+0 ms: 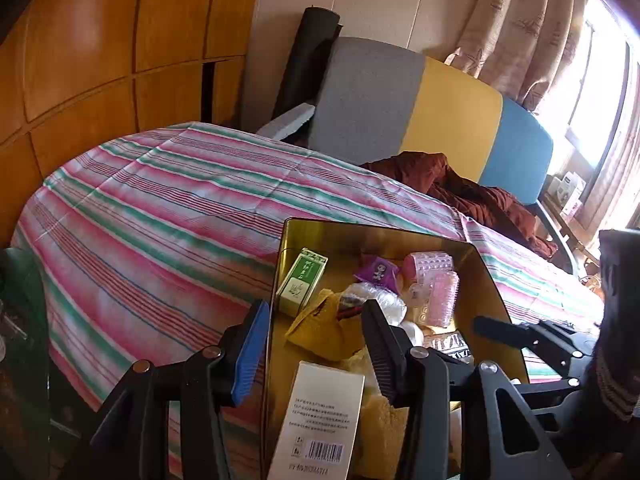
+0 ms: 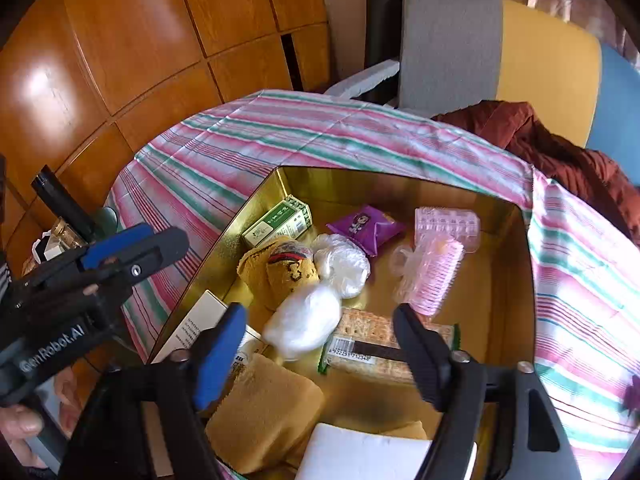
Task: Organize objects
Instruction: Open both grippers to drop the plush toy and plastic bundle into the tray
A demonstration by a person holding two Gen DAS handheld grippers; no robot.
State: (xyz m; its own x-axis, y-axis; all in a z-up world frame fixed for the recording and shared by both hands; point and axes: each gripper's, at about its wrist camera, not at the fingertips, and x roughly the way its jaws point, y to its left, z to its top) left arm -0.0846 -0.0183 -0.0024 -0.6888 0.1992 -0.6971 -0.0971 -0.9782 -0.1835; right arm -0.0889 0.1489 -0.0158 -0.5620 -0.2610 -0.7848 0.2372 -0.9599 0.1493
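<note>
An open gold box (image 2: 508,320) sits on a striped cloth and holds several items. Among them are a green carton (image 2: 278,222), a purple packet (image 2: 364,226), pink hair rollers (image 2: 436,276), white plastic bags (image 2: 304,324), a yellow cloth (image 2: 280,272), a cracker packet (image 2: 384,344) and a white barcoded carton (image 1: 320,420). My right gripper (image 2: 320,354) hangs open above the crackers and a bag, holding nothing. My left gripper (image 1: 316,344) is open astride the box's left wall (image 1: 276,300), with its blue pad outside and its black finger inside.
A pink-and-green striped cloth (image 1: 160,208) covers the table. Behind it are a grey, yellow and blue chair back (image 1: 440,108), a dark red garment (image 1: 472,192), wooden panels (image 1: 100,40) and a curtained window (image 1: 592,80). A hand (image 2: 24,428) holds the left gripper's handle.
</note>
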